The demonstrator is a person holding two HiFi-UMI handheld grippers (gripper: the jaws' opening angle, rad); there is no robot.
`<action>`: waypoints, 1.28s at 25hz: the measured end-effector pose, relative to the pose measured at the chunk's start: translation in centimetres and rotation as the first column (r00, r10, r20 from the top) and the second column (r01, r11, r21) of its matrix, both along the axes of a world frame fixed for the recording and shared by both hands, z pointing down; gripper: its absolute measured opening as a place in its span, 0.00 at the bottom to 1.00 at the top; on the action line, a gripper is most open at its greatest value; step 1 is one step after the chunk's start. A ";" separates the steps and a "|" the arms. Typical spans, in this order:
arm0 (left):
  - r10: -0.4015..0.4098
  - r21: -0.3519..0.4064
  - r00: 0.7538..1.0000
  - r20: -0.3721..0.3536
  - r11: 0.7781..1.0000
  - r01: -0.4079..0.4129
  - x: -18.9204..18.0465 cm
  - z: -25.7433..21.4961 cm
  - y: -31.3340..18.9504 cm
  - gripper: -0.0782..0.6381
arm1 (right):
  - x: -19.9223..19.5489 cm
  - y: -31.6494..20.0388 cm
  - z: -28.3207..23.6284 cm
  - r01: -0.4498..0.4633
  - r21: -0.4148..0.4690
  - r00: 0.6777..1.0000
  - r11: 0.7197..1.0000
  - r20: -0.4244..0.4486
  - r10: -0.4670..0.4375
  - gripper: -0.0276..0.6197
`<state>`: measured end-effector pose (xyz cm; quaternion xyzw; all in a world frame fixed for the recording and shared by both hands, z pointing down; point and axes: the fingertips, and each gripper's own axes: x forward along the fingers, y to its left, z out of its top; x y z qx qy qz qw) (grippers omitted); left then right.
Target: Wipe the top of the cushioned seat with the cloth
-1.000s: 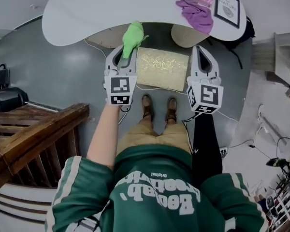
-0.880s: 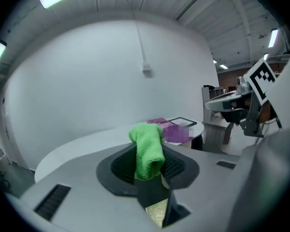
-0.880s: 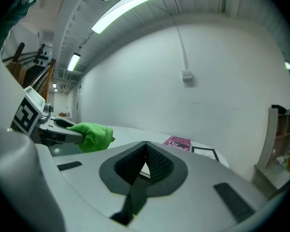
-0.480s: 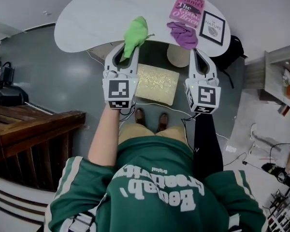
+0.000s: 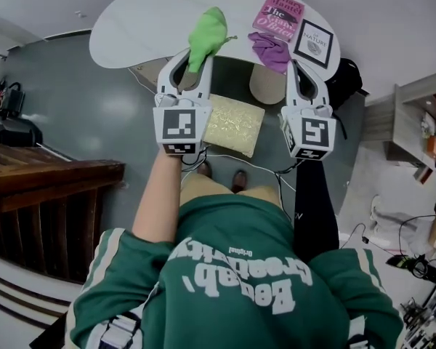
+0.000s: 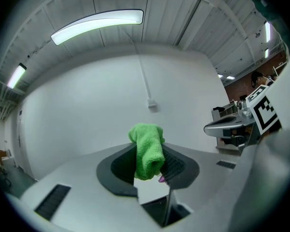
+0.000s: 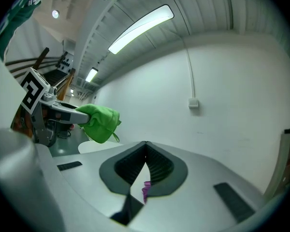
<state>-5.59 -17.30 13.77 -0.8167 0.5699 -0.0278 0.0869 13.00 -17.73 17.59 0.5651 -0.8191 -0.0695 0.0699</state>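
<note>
Bright green cloth point(image 5: 206, 36); pale gold seat point(image 5: 234, 125) with a faint mottled pattern; white worktop point(image 5: 142, 27); purple rag point(image 5: 270, 49); pink book point(image 5: 279, 17); green sweatshirt point(image 5: 232, 267), white lettering

Top: green sweatshirt point(image 5: 232, 275) with white lettering; white stripes point(image 5: 100, 282) down the shoulder at lower left of the frame.
Right arm: black sleeve point(image 5: 316, 217).
Legs: tan trousers point(image 5: 229, 193), brown shoes point(image 5: 239, 178).
Grippers: left gripper point(image 5: 192, 58) and right gripper point(image 5: 302, 67) are pale grey, each with a cube of black-and-white square markers.
</note>
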 end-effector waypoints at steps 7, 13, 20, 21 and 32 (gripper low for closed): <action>0.005 0.036 1.000 0.012 0.999 -0.005 0.8 -1.5 2.0 0.28 | -0.2 1.6 -1.7 0.022 0.027 1.000 0.999 0.010 -0.022 0.06; 0.000 0.059 1.000 0.012 0.998 -0.001 0.9 -2.5 3.5 0.28 | -0.4 2.8 -2.3 0.050 0.046 0.999 0.998 -0.005 -0.050 0.06; -0.010 0.067 1.000 0.007 0.998 0.010 0.8 -2.7 4.8 0.28 | -0.1 4.2 -2.8 0.079 0.065 0.995 0.995 0.064 -0.083 0.05; -0.010 0.068 1.000 0.007 0.998 0.009 0.9 -2.7 4.9 0.28 | -0.1 4.4 -2.7 0.089 0.060 0.992 0.994 0.080 -0.094 0.05; -0.009 0.062 1.000 -0.008 0.998 0.010 1.0 -2.4 5.0 0.28 | -0.3 4.9 -2.7 0.088 0.068 0.996 0.994 -0.002 -0.088 0.05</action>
